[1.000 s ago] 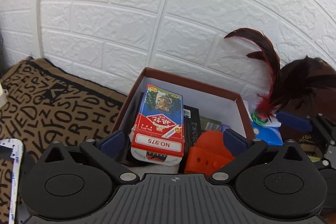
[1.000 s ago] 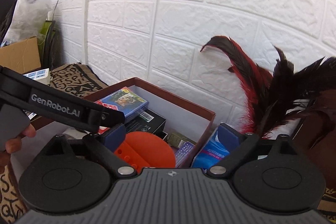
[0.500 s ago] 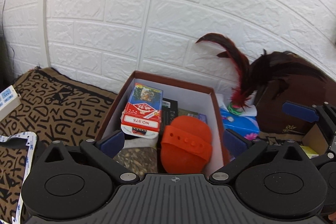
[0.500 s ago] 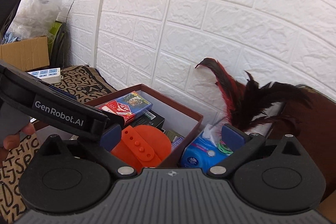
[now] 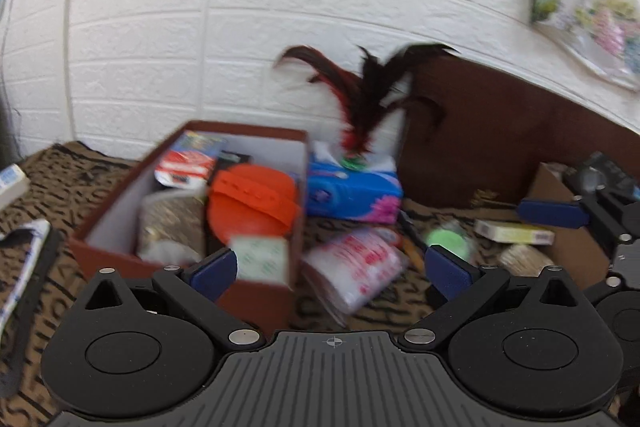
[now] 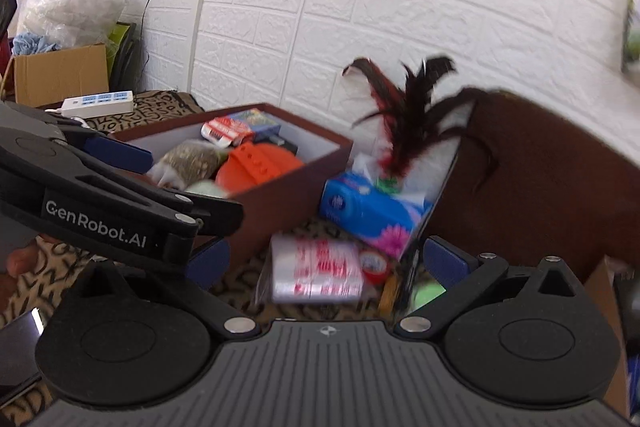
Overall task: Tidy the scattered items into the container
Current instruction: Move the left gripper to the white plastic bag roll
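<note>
The brown box [image 5: 256, 301] sits on the letter-patterned cloth [image 5: 76, 187], its near corner just beyond the left gripper [image 5: 332, 267], whose blue pads [image 5: 214, 273] are spread wide apart with nothing between them. The left pad overlaps the box's near wall, and the right pad lies over open cloth to the box's right. Inside the box, from near to far, lie a pale green-and-white packet [image 5: 260, 259], a speckled grey-brown pouch [image 5: 170, 223], an orange round silicone brush [image 5: 254, 203] and a red-and-blue playing-card pack [image 5: 188, 159] against the far wall. Outside, just right of the box's near corner, a clear plastic bag with red print [image 6: 316, 275] lies on the cloth, directly ahead of the right gripper [image 6: 326, 261], which is also released and empty, fingers wide. A green round object [image 5: 446, 239] lies near the bag's right side, too blurred to name. Farther back, a blue tissue pack [image 5: 352, 187] rests just beside the box's right wall, and a red-and-black feather toy [image 5: 366, 99] stands up from behind it against the white brick-pattern wall [image 5: 280, 7]. In the right wrist view, the left gripper crosses the near left, over the box's left side.
</note>
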Tool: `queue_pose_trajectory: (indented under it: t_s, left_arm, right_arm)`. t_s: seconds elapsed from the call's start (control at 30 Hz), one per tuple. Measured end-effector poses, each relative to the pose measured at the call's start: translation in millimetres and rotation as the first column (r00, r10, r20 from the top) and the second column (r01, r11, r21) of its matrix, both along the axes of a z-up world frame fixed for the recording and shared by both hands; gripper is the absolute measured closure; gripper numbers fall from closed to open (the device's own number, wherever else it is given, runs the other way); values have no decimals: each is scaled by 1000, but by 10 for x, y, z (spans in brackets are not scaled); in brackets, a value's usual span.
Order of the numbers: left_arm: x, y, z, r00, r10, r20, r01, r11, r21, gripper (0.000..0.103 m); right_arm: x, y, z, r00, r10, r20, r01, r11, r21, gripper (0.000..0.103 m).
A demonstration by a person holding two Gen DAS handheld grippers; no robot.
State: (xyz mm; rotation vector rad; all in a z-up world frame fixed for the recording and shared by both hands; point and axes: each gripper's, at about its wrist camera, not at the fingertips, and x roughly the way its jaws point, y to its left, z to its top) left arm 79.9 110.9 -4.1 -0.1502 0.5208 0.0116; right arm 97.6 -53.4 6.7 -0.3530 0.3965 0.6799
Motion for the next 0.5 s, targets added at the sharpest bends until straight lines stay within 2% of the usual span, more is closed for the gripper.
queue_pose_trajectory:
  t_s: [0.1,0.3,0.43,0.5]
  left_arm:
    - [-73,-172,-166,999,-24,-31,22,999,-47,0]
    - [-113,-383,-447,999,-22,-42,20,999,-39,0]
    - [8,-370,-603,998,-3,-64,-3,996,-90,0]
    - [84,-381,-641,998,-4,-61,-1,996,-85,1]
  right_arm:
    - [-139,-164,-160,1000,-6,1,6,1000,-3,0]
    - [-172,-293,-435,999,-2,34,4,996,-85,0]
    - [3,-353,-555,1000,10,-8,-11,998,-55,1]
    - [98,-369,-609,999,32,-8,-33,999,-34,1]
